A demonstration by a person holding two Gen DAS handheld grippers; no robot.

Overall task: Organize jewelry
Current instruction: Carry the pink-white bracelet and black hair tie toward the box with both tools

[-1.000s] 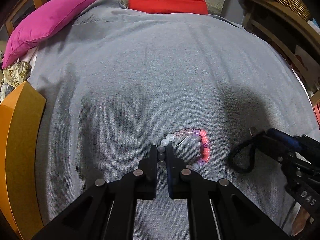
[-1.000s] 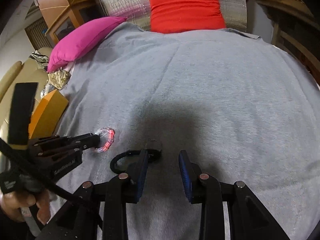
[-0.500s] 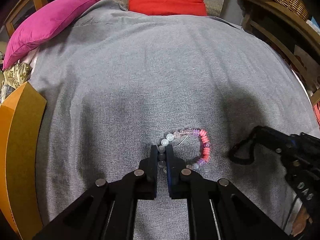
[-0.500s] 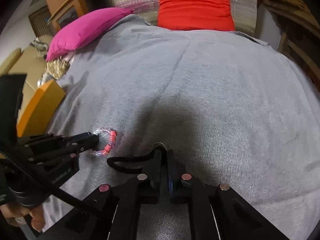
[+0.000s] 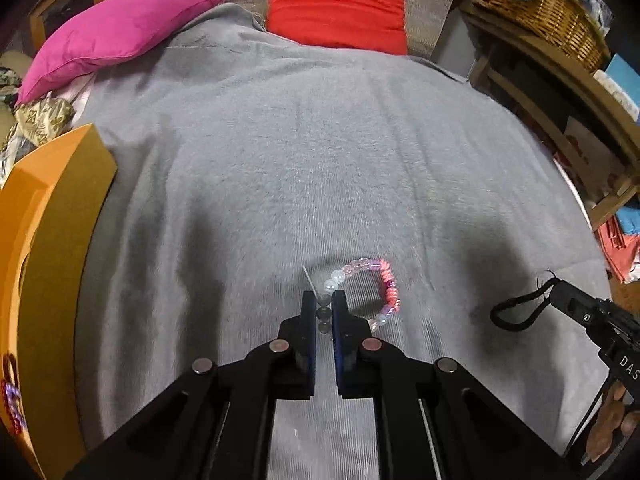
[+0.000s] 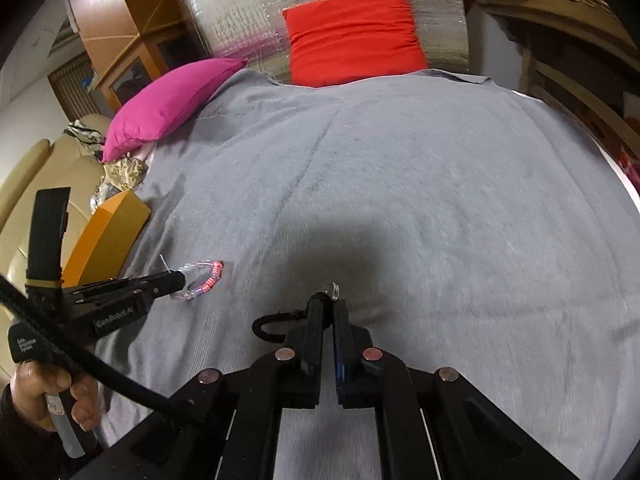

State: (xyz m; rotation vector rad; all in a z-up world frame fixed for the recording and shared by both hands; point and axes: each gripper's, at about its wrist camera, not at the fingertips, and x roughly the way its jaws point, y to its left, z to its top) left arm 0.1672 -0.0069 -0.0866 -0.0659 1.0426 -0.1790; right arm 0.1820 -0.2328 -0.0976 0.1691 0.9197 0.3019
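- Left gripper [image 5: 324,312]: nearest the lens in the left wrist view, jaws clamped on the pale end of the beaded bracelet [image 5: 376,288]. Two or three beads sit between the pads; the rest of the loop, shading from clear through lilac to coral, hangs out ahead and to the right of the tips, above the grey blanket [image 5: 300,168], with a thin clear thread end sticking up beside the tips.
- Right gripper [image 6: 326,312]: jaws together on a black cord bracelet [image 6: 272,325]. Its loop trails to the left of the fingertips, and a small clear stone [image 6: 332,289] shows just past them. The same cord loop [image 5: 516,312] appears at the right of the left wrist view, well apart from the beads.
- Hand [image 6: 52,396]: a person's left hand on the handle, at the lower left of the right wrist view.
- Orange box [image 5: 48,264]: lies at the left edge of the blanket, to the left of both grippers, with some purple beads at its near end. It is judged the likely destination. The left gripper is the nearer; the beaded loop's long axis runs roughly left to right, away from the box, so the carry would lead with the clamped end.
- Background: a magenta cushion [image 5: 116,32] and a red cushion [image 5: 336,4] at the far end, and a wicker basket [image 5: 540,8] on shelving at right.
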